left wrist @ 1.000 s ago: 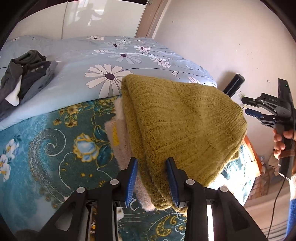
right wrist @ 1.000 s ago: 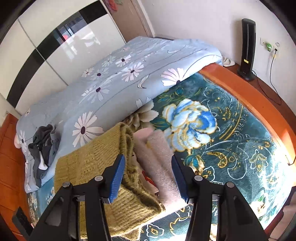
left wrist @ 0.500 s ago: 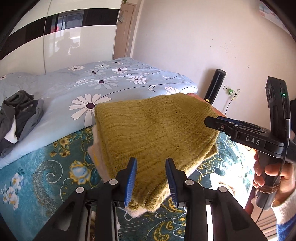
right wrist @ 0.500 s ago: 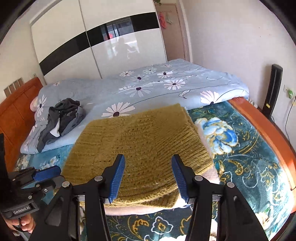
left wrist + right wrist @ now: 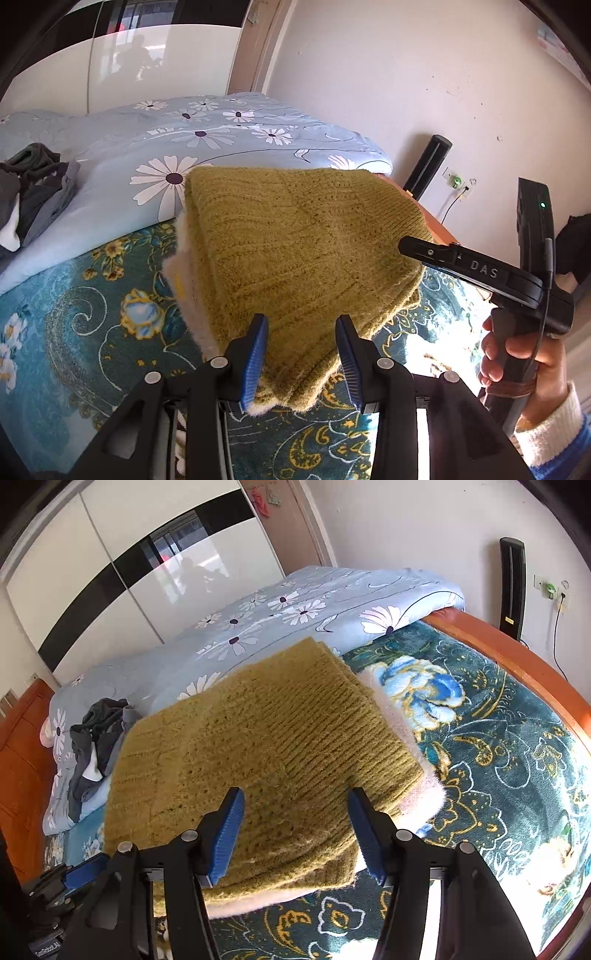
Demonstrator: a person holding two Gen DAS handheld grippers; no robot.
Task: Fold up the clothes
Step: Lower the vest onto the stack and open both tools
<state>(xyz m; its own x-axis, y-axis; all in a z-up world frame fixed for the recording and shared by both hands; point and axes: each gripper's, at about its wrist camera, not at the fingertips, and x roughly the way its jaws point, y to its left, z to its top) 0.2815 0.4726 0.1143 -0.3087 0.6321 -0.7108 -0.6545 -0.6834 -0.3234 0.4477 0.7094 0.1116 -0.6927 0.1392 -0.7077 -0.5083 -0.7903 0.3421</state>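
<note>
My left tongs (image 5: 300, 356) stand open, blue pads apart, the near corner of the folded olive-green sweater (image 5: 295, 251) lying just beyond and between them, not gripped. My right tongs (image 5: 295, 834) are open too, spread wide over the sweater's near edge without pinching it. The sweater sits flat on top of a folded pale pink fuzzy garment (image 5: 424, 797), whose edges peek out beneath it. Both rest on the teal floral blanket (image 5: 498, 738) covering the bed. Farther back lies a light blue daisy duvet (image 5: 295, 605), with a heap of dark grey clothes (image 5: 96, 738) on it, well apart from the stack.
</note>
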